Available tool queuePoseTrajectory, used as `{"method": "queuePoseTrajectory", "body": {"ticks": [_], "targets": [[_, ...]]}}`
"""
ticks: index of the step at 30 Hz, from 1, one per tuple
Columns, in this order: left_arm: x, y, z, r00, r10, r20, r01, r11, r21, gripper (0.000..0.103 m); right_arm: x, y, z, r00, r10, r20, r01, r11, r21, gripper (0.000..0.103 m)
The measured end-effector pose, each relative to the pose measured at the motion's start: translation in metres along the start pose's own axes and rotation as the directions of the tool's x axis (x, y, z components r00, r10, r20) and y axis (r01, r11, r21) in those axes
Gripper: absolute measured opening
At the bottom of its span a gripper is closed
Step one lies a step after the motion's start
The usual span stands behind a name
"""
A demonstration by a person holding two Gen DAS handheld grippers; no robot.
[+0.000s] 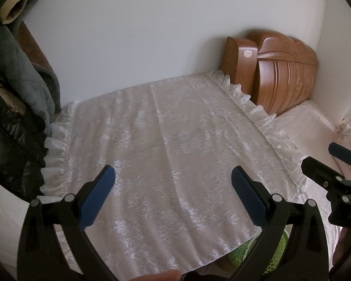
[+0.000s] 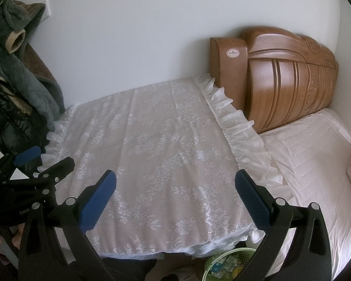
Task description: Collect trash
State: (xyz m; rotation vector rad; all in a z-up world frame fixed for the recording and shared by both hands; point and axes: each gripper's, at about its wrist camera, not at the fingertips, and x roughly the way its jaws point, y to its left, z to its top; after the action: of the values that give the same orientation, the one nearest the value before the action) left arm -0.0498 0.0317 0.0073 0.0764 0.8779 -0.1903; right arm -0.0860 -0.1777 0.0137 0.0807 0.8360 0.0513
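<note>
Both the left gripper (image 1: 173,196) and right gripper (image 2: 175,199) hover with jaws spread wide and empty over the lace tablecloth (image 2: 156,159), while a green mesh basket (image 2: 231,261) of what looks like paper scraps sits below its front edge.

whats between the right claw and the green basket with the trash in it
In the right wrist view, the right claw hangs open above the lace cloth; the cloth's ruffled front edge lies between it and the green basket below.

The green basket (image 2: 231,261) was partly hidden behind the right gripper's fingers (image 2: 252,201) and the lace cloth (image 2: 156,154), its contents indistinct.
</note>
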Motion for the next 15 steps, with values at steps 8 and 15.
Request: {"method": "queuePoseTrajectory", "body": {"ticks": [8,15], "targets": [[0.0009,0.0013,0.0016,1.000,0.001,0.000,-0.001,1.000,0.001,0.095,0.0001,0.0002,-0.0001,1.000,0.001,-0.001,-0.001,1.000,0.001,0.101],[0.0025,0.0058,-0.0001,1.000,0.002,-0.003,-0.002,1.000,-0.004,0.095,0.0008,0.0001,0.0014,1.000,0.000,-0.002,0.000,1.000,-0.001,0.101]]}}
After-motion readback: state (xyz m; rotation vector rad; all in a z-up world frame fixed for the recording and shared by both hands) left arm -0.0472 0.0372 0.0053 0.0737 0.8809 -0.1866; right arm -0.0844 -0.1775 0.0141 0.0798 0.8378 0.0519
